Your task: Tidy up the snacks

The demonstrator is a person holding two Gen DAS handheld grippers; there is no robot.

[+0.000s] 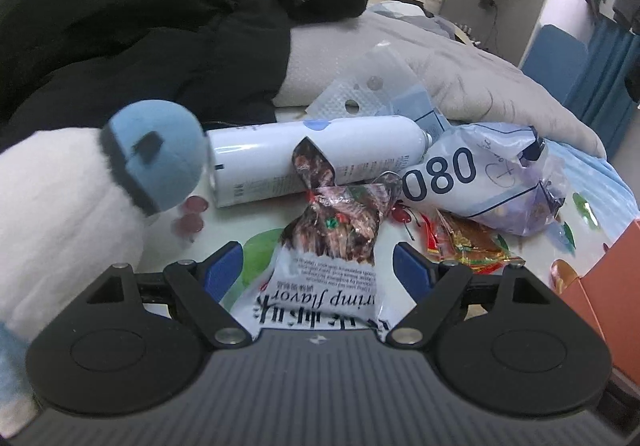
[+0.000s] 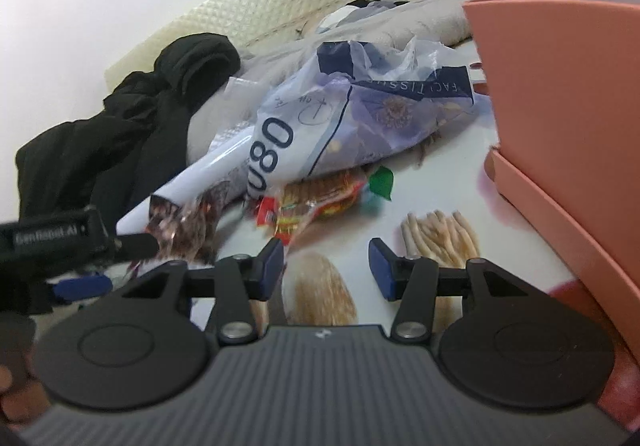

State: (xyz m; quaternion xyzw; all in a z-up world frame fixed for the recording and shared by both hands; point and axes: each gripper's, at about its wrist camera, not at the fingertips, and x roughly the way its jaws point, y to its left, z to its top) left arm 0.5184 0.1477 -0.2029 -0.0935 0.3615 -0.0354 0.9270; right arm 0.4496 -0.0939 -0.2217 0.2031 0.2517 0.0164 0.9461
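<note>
Left gripper (image 1: 318, 266): jaws spread wide, straddling the twisted shrimp-flavor snack bag (image 1: 328, 246) without the blue pads (image 1: 224, 266) pressing on it. Bag lying on a printed bedsheet (image 1: 248, 222), its knotted neck pointing away toward the clutter. Just behind it, lying on its side, a white spray can (image 1: 316, 158), touching or nearly touching the bag's flared top. Right of the can, a crumpled plastic bag marked "080" (image 1: 480, 174), its contents unclear. In front of that bag, small red and orange snack packets (image 1: 468, 242) lying on the sheet. At the left, close to the gripper's left finger, a white and blue plush toy (image 1: 132, 162), blurred. Farther back, a black jacket (image 1: 140, 18) heaped over a grey pillow (image 1: 460, 74), with clear plastic packaging (image 1: 368, 86) leaning between pillow and can.

Right gripper (image 2: 326, 266): jaws partly apart, nothing between them, only the bedsheet (image 2: 420, 186) with its printed food pictures below. Ahead and slightly left, the red and orange snack packets (image 2: 304, 206), tucked partly under the "080" plastic bag (image 2: 340, 122). At the right, near the right finger, a salmon-pink box (image 2: 560, 106), its wall rising high. At the left edge, the left gripper (image 2: 76, 246) over the shrimp-flavor snack bag (image 2: 188, 222), with the spray can (image 2: 200, 182) behind.
</note>
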